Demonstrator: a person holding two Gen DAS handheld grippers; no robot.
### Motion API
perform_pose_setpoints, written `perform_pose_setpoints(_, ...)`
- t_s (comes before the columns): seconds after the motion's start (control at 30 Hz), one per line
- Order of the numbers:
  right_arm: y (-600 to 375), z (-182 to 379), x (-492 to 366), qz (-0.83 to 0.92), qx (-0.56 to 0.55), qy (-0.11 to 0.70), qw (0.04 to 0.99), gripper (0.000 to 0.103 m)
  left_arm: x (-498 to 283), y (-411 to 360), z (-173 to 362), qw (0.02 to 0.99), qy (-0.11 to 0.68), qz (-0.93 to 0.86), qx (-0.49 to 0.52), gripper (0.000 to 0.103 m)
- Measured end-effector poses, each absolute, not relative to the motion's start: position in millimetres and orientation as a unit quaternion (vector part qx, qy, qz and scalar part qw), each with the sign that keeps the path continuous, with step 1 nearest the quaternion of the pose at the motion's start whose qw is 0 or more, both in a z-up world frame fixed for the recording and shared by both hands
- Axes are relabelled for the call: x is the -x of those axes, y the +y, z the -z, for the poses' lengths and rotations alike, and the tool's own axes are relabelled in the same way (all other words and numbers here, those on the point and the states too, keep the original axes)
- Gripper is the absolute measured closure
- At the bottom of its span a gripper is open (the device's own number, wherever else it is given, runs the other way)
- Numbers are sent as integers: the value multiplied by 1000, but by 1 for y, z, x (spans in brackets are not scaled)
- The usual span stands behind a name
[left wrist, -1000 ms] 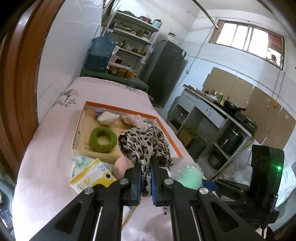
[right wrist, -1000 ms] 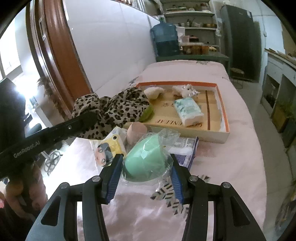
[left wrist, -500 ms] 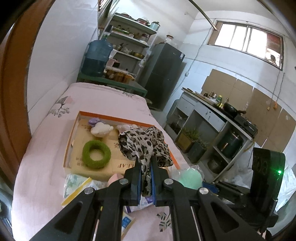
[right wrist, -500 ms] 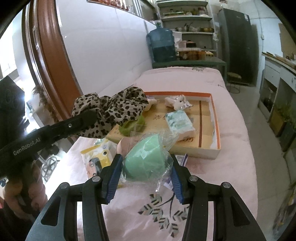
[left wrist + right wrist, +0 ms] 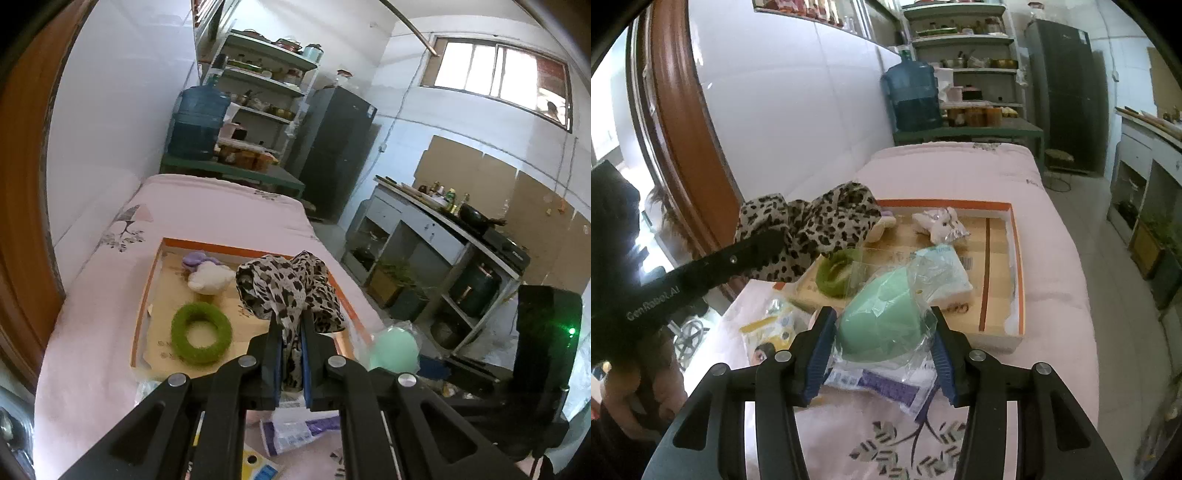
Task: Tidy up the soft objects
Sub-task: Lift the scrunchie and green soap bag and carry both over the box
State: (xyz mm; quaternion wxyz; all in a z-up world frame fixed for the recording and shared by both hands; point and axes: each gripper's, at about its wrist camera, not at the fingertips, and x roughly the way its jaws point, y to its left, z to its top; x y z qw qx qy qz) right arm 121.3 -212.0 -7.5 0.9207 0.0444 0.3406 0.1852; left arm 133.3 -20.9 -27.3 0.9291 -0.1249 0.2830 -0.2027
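Note:
My left gripper [image 5: 291, 332] is shut on a leopard-print cloth [image 5: 284, 288], which hangs bunched above the near end of the cardboard box lid [image 5: 146, 291]. In the right wrist view the same cloth [image 5: 812, 229] shows at left with the left gripper [image 5: 764, 243] holding it. My right gripper [image 5: 882, 332] is shut on a mint-green sponge in a clear plastic bag [image 5: 882, 321], held above the pink bed in front of the box [image 5: 1015, 266]. Inside the box lie a green fuzzy ring [image 5: 201, 334], a white plush [image 5: 210, 278], a purple piece [image 5: 194, 258] and a tissue pack [image 5: 945, 269].
Loose packets lie on the pink bedspread [image 5: 1052, 206] near the box: a purple-and-white packet [image 5: 882, 387] and a yellow packet [image 5: 772, 328]. A white wall and a wooden frame [image 5: 683, 122] run along the left. A kitchen counter [image 5: 443, 229] stands beyond the bed's right edge.
Both grippers have pulled back and risen a little with their loads. The box and the packets have slid lower and nearer in both views, and more of the bed shows.

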Motion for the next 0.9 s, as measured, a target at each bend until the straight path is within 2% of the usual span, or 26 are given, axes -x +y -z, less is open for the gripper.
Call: perform_pose_setpoints(0.9,-204,21,-197,-175,-46,347,920,52,-197,-16,51,943,303,111,81,95)
